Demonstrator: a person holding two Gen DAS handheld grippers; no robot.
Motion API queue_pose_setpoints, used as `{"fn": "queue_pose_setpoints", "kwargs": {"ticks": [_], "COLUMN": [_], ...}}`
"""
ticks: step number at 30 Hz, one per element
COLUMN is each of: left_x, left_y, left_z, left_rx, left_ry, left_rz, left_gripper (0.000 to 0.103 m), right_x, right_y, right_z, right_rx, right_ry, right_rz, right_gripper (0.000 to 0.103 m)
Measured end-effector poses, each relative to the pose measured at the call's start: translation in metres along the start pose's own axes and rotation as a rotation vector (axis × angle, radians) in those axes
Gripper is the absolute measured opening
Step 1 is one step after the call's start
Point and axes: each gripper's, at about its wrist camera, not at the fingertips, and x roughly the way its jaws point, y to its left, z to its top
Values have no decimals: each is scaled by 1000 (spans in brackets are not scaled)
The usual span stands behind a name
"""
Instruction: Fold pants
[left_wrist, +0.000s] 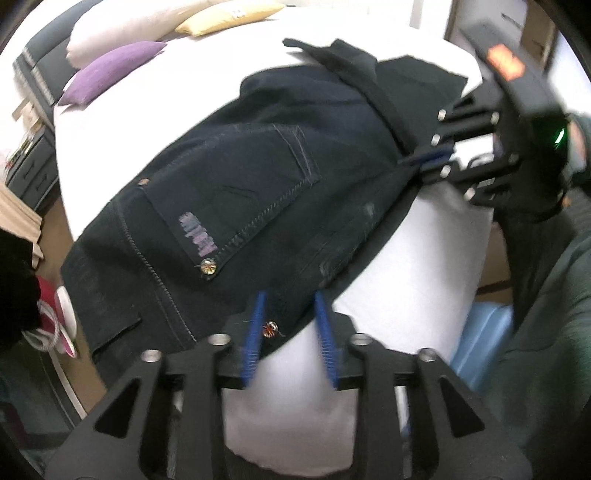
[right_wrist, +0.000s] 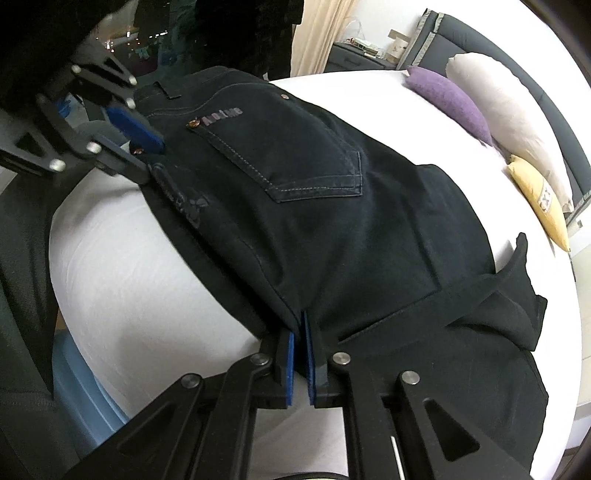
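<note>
While pants (right_wrist: 314, 206) drape bed (right_wrist: 147, 258), right tool (right_wrist: 300, 354) pinches them, left tool (left_wrist: 290, 332) seemingly parted.

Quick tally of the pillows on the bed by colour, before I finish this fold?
Purple pillow: 1
White pillow: 1
Yellow pillow: 1
Total: 3, all at the head of the bed, beyond the pants.
</note>
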Motion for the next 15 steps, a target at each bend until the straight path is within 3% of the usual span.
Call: {"fn": "queue_pose_setpoints", "kwargs": {"ticks": [2,3,6,9,12,15], "left_x": [-23,-33,-41,-16,21,60], "left_y": [4,6,9,8,7,6], "left_z": [7,12,33,60,81,91], "left_rx": [-44,-63,-112,-168,-222,-272], "left_ry": [-83,-127,-185,-193,-154,-92], "left_rz": [-9,-11,-34,-24,-43,-59], "left_gripper": [84,88,89,89,87,74], "right_x": [0,1,3,5,0,-9], "right_y": [5,5,3,2,-3,-22], "right_z": [0,0,-1,-4,-11,-20], "right_rx": [-2,0,24,63,131,250], "right_ry": [-4,-5,-15,-23,-31,-39], "right_rz": [-16,-22,-23,-20,-1,68], "right_gripper": [9,9,9,9,13,25]}}
